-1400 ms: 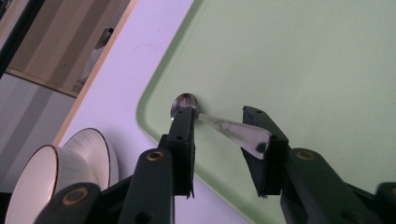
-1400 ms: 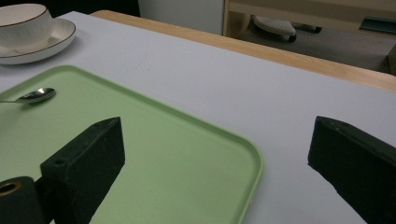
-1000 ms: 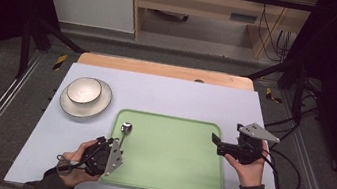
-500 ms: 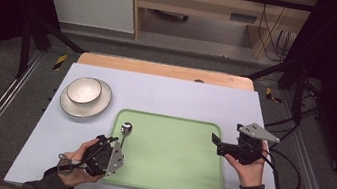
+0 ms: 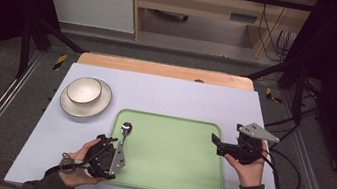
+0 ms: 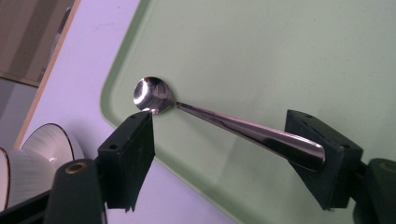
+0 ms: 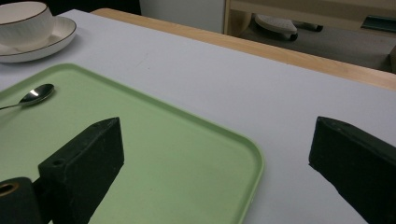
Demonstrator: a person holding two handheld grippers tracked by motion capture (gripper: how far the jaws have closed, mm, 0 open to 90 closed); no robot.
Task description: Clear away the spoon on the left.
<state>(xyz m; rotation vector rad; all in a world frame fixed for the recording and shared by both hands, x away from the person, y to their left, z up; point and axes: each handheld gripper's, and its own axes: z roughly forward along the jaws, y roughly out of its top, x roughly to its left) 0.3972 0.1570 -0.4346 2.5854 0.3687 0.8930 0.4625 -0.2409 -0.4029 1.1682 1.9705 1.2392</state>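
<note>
A shiny metal spoon lies on the left part of a green tray, its bowl toward the far side. My left gripper is at the tray's front left corner, open. In the left gripper view the spoon lies between the spread jaws, and its handle end touches the right pad. My right gripper hovers at the tray's right edge, pointing left, open with nothing in it. From there the spoon shows far off on the tray.
A white bowl with a dark rim sits on a white plate at the table's back left, beyond the tray. The pale table has a wooden strip along its far edge. Cables trail from both grippers.
The left gripper has edged slightly right along the spoon handle. The spoon and the right gripper have stayed where they were.
</note>
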